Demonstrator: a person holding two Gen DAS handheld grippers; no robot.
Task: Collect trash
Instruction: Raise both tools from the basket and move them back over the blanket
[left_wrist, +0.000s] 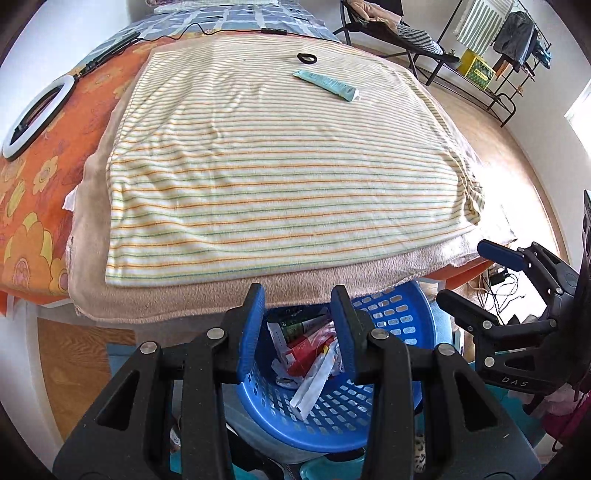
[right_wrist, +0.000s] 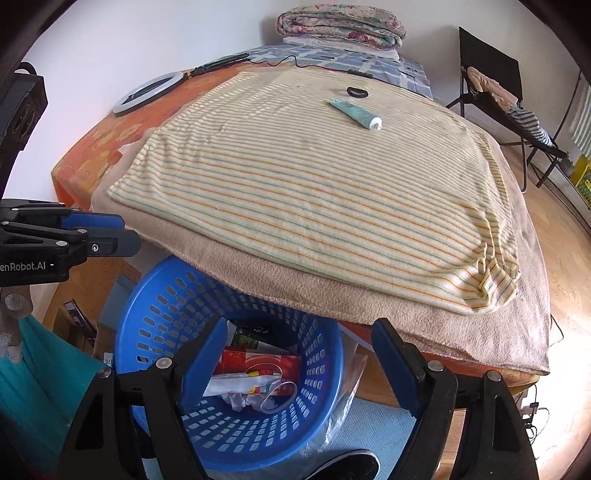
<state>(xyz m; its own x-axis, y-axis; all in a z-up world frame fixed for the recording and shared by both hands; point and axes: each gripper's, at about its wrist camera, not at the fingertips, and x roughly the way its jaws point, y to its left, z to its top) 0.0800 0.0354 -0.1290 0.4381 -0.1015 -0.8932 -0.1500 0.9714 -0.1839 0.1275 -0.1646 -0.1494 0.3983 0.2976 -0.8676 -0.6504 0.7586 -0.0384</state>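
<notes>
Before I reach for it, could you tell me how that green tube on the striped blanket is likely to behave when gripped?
The green tube looks flattened toward its tail, so it will probably squash and bend. Its round white cap seems the firmest part. Lying flat on the soft striped blanket, it seems unlikely to roll.

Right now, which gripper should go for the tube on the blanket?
Right, probably. The tube lies on the blanket's far right part. The right gripper is open, empty and on that side. The left gripper, also open, hangs over the basket.
</notes>
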